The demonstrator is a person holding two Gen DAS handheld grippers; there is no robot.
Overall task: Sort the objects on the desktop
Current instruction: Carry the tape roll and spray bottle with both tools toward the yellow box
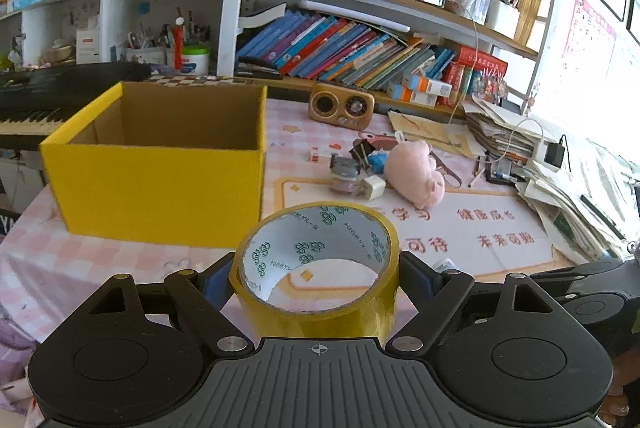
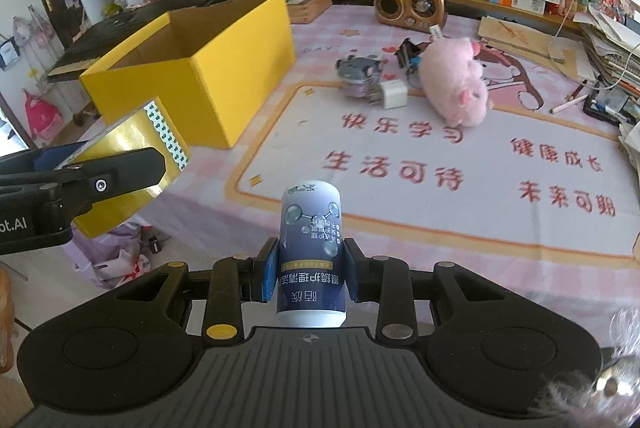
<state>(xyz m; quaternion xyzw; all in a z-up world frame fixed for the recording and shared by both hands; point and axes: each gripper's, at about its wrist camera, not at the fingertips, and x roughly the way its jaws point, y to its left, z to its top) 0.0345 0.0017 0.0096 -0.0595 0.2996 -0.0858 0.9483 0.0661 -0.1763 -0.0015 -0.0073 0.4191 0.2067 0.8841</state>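
While the left claw is gripping a yellow tape roll near the yellow box, the right claw is clamping a blue bottle above the table.

**Surfaces and materials on my desk**

Tape roll in my left tongs: glossy yellow film over a printed paper core. Bottle in my right tongs: smooth plastic with a shiny printed label. Box: matt yellow cardboard, raw brown inside. Pig toy: fuzzy pink plush. Radio: wood-look casing. Charger: smooth white plastic. Tongs bodies are matt black ribbed plastic with metal rivets.
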